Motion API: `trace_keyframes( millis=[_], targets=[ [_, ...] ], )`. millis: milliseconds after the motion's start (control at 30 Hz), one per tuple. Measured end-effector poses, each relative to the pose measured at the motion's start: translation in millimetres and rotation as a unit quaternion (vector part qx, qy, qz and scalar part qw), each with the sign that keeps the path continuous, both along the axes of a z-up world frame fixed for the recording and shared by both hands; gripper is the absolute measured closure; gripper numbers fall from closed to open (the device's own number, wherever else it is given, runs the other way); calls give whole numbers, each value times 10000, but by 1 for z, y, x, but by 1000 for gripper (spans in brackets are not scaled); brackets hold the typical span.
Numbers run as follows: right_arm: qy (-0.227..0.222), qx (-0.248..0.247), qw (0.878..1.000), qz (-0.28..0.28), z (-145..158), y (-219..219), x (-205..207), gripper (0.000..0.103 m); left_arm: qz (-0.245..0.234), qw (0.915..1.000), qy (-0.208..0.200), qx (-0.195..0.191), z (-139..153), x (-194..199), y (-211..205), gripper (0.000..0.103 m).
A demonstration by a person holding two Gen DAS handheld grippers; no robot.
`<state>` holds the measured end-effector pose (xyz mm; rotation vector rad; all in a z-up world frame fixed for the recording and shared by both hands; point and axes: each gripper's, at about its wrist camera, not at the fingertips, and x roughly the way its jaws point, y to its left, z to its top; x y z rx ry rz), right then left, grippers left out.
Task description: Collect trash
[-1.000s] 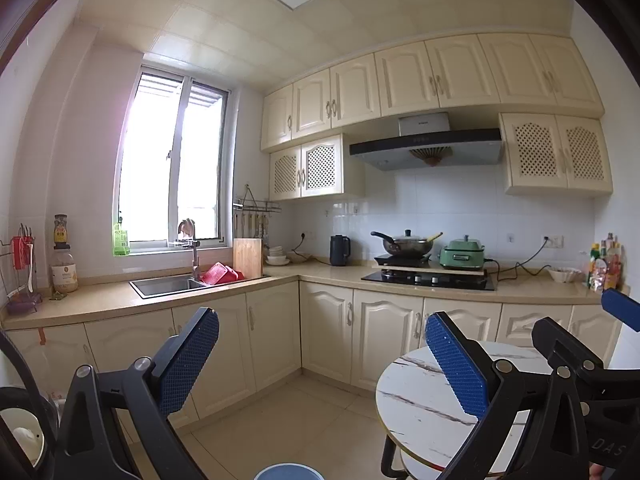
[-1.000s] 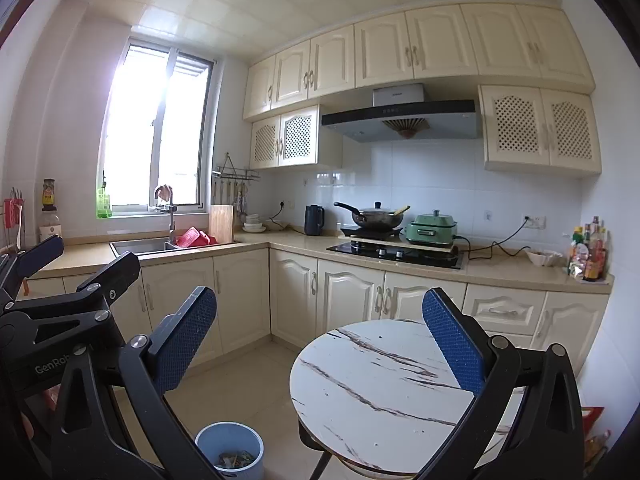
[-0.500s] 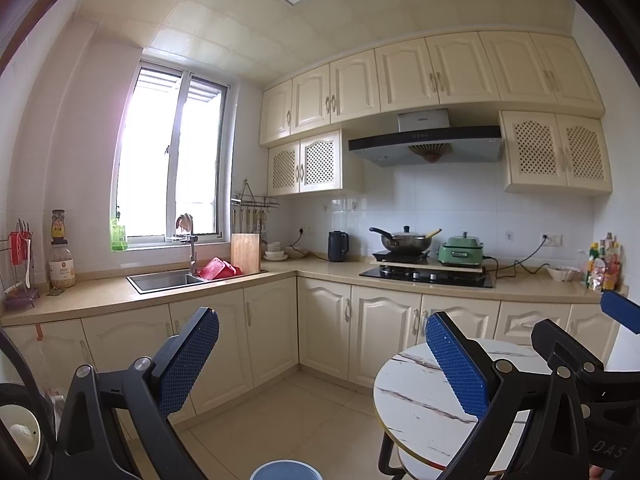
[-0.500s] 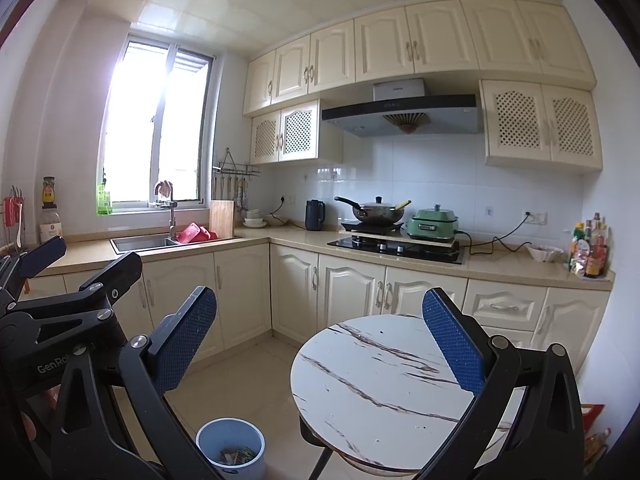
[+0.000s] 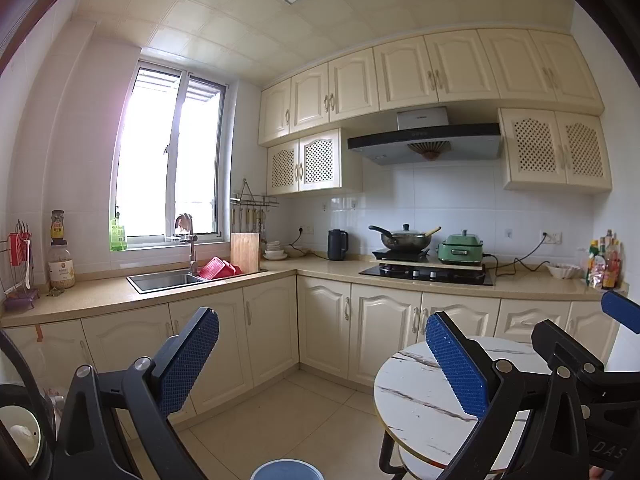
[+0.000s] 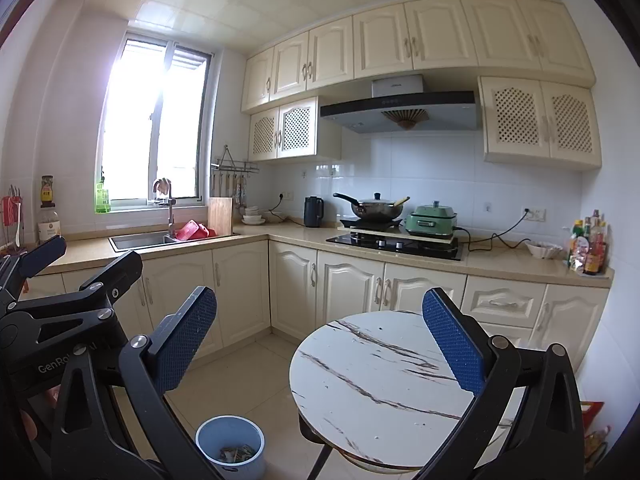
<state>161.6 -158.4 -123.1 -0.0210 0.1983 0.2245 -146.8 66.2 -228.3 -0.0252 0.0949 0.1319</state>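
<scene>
**Trash bin on the floor beside the round table, both grippers spread and empty**

Trash bin [image 6: 231,449] stands on the tiled floor just left of the round marble-patterned table [image 6: 384,376], close to the table's dark legs. It is a pale blue bucket with a white inside, and crumpled scraps lie at its bottom (too small to say what they are). From the left wrist view only its blue rim [image 5: 286,469] shows at the lower edge, again left of the table [image 5: 416,396].

The right gripper [image 6: 320,340] hangs above the table's near-left side with its blue-padded fingers [image 6: 454,346] wide apart and nothing between them. The left gripper [image 5: 322,364] sits further left of the table, over the floor, and its fingers [image 5: 188,360] are likewise spread with nothing held. Each shows in the other's view: the left one at the left border of the right wrist view, the right one over the table's right side in the left wrist view.

Beyond the table runs the cream counter [image 6: 500,260]. Behind the table on it are a gas hob [image 6: 396,244], a wok [image 6: 378,208] with lid, and a green electric pot [image 6: 432,220]. A black kettle [image 6: 313,211] stands further left, and the steel sink [image 6: 140,240] lies under the window [image 6: 154,140], well left of the table.
</scene>
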Motion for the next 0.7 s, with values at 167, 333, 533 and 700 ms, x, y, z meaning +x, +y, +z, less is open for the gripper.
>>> trace_keyframes(
  millis=[167, 333, 533, 700],
  targets=[
    [2, -8, 10000, -11, 0, 0, 0, 0, -13, 10000, -4, -1, 4, 2, 3, 1],
    [6, -6, 10000, -7, 0, -1, 0, 0, -20, 10000, 3, -6, 3, 2, 4, 1],
    [9, -6, 10000, -9, 0, -1, 0, 0, -24, 10000, -6, 3, 5, 3, 7, 1],
    [11, -7, 10000, -10, 0, -1, 0, 0, -33, 10000, -5, 7, 4, 3, 9, 1]
  ],
)
